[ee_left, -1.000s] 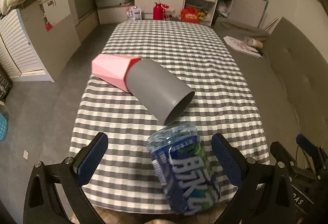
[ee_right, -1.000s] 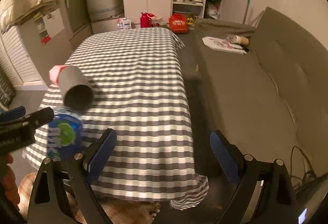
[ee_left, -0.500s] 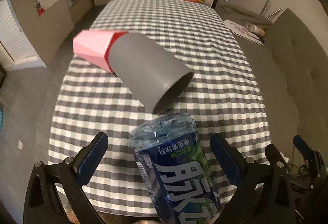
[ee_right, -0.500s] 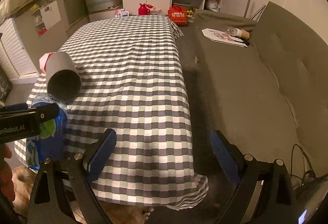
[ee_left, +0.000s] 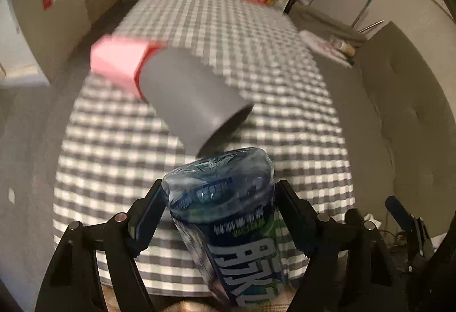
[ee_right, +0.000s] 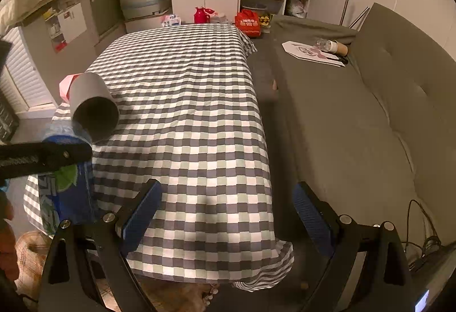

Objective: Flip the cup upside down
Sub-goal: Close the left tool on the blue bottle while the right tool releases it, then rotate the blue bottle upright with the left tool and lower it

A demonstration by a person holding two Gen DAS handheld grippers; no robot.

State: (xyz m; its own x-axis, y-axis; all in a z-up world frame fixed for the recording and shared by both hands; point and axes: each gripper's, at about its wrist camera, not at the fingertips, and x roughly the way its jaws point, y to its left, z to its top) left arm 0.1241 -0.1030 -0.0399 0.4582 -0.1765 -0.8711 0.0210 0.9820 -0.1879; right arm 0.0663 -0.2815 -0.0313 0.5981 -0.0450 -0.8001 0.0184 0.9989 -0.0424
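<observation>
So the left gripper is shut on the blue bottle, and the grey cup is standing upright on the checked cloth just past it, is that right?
Not quite. The left gripper is shut on the bottle, but the grey cup is not upright: it lies on its side on the checked cloth, just past the bottle. The right wrist view shows its dark open mouth facing the camera.

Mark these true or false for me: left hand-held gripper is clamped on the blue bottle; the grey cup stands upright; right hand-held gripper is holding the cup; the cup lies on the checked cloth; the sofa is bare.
1. The left hand-held gripper is shut on the blue bottle: true.
2. The grey cup stands upright: false, it lies on its side.
3. The right hand-held gripper holds the cup: false, it is open and holds nothing.
4. The cup lies on the checked cloth: true.
5. The sofa is bare: false, papers lie on it.
</observation>
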